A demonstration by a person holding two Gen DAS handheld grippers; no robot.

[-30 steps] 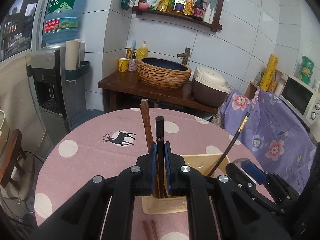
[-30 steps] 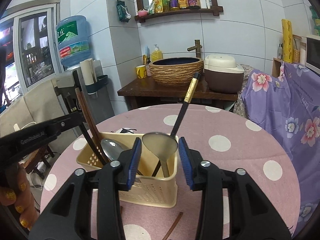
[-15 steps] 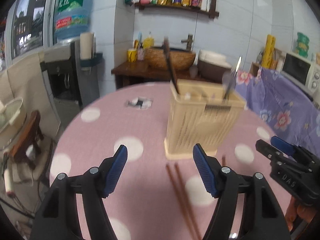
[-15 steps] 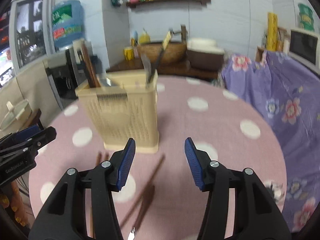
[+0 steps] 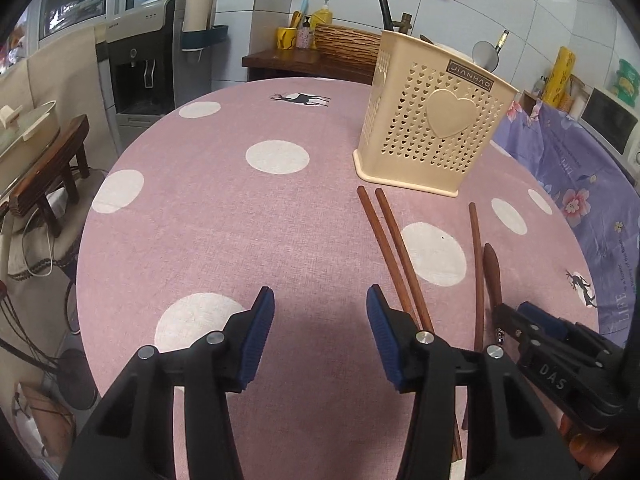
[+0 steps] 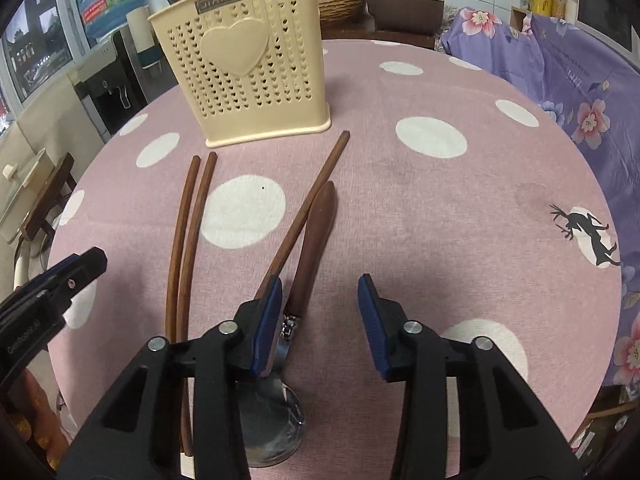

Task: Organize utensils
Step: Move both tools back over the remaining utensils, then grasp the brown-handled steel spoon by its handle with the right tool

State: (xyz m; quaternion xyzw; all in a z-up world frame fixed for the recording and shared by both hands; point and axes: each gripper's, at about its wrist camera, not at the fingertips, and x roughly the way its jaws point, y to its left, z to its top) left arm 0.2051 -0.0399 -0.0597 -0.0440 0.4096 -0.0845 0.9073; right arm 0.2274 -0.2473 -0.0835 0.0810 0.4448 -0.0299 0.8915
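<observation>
Worktop (image 6: 460, 208), round, pink, spotted: cream utensil holder (image 6: 248, 60) upright at far side. Before it, paired chopsticks (image 6: 188, 236) side by side; single chopstick (image 6: 308, 204) touching wooden-handled spoon (image 6: 316, 236). My left fingers (image 5: 320, 344) spread, empty; my right fingers (image 6: 320, 320) spread, empty, over the spoon. Bare cloth rightward to the edge.

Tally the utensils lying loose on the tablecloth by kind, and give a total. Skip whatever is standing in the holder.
Chopsticks: 3 (a pair side by side, plus one single lying apart)
Spoons: 1 (the wooden-handled spoon with a metal bowl, beside the single chopstick)
Total: 4
</observation>
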